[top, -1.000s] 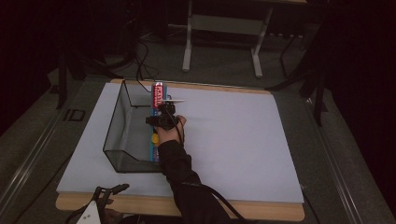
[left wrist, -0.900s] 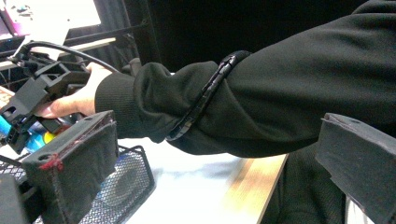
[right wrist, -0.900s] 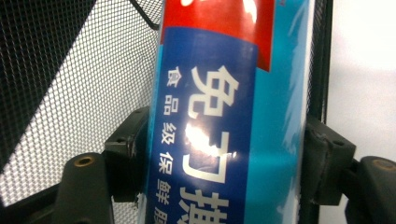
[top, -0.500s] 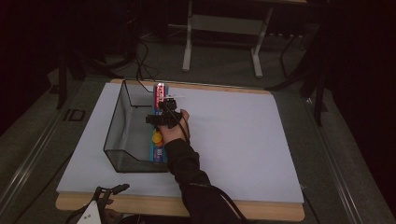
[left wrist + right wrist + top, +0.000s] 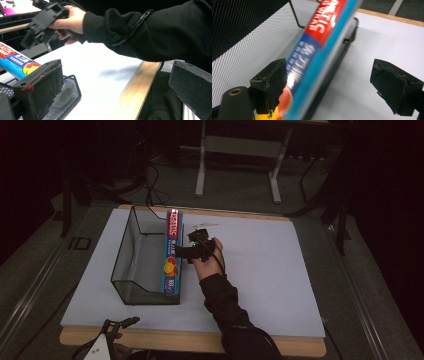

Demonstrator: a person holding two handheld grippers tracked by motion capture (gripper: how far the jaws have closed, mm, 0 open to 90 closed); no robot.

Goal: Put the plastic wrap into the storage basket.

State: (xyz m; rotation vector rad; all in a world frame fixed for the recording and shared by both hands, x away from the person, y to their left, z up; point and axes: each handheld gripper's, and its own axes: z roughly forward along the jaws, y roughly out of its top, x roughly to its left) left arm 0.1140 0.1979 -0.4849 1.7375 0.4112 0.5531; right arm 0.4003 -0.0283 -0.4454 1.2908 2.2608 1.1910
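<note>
Our right tongs (image 5: pixel 186 251) are wide open beside the long blue box (image 5: pixel 172 251), one jaw on each side of it, not squeezing. Our left tongs (image 5: pixel 120 324) wait open at the bench (image 5: pixel 280 270) edge. We think the box is already put away, leaning in the black wire basket (image 5: pixel 131 249), so little is left.

Right claw (image 5: pixel 186 251) now off box (image 5: pixel 172 252)

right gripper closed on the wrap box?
No. In the right gripper view the right gripper stands wide open: one jaw is beside the plastic wrap box, the other well apart over the white table sheet.
</note>
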